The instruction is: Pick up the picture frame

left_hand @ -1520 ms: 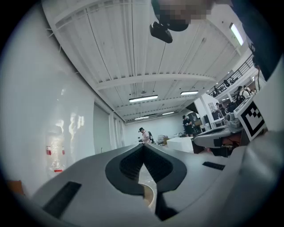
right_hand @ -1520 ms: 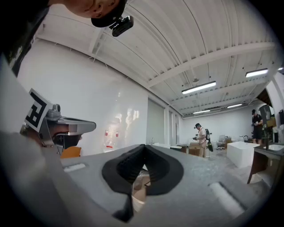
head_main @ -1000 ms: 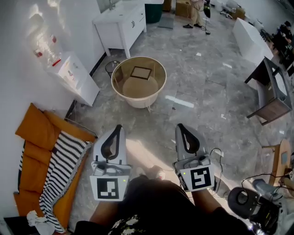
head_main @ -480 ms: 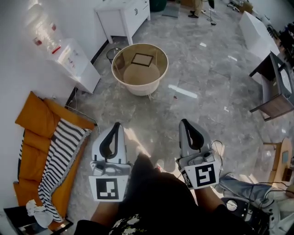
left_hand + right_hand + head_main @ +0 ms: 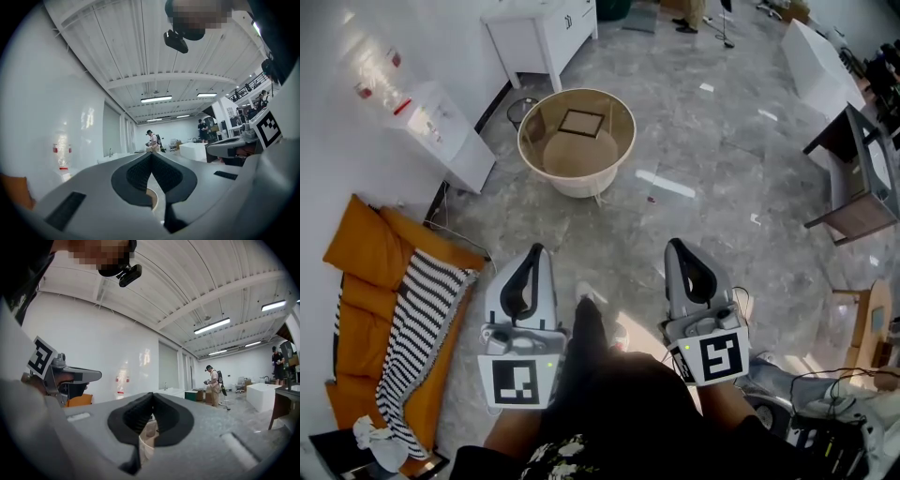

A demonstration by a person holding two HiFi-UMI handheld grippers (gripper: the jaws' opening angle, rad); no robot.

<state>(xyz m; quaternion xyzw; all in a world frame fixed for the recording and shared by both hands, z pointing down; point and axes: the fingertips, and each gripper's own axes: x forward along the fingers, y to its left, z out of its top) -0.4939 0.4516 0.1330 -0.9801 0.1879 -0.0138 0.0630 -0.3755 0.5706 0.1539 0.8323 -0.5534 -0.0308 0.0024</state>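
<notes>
Leaning, apparently, against the far wall inside the tub (image 5: 581,186), the picture frame (image 5: 584,123) is noted. Left gripper (image 5: 534,253) and right gripper (image 5: 676,247) are held closed, empty, well short of the tub, left nearer.

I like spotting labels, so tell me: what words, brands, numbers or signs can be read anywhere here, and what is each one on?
No word or number is readable.
Cube on the left claw: black-and-white square pattern, not letters.
Cube on the right claw: same kind of pattern.
Bottle by the wall: red labels, too blurred.
White stand beside it: print on top, too small.
</notes>
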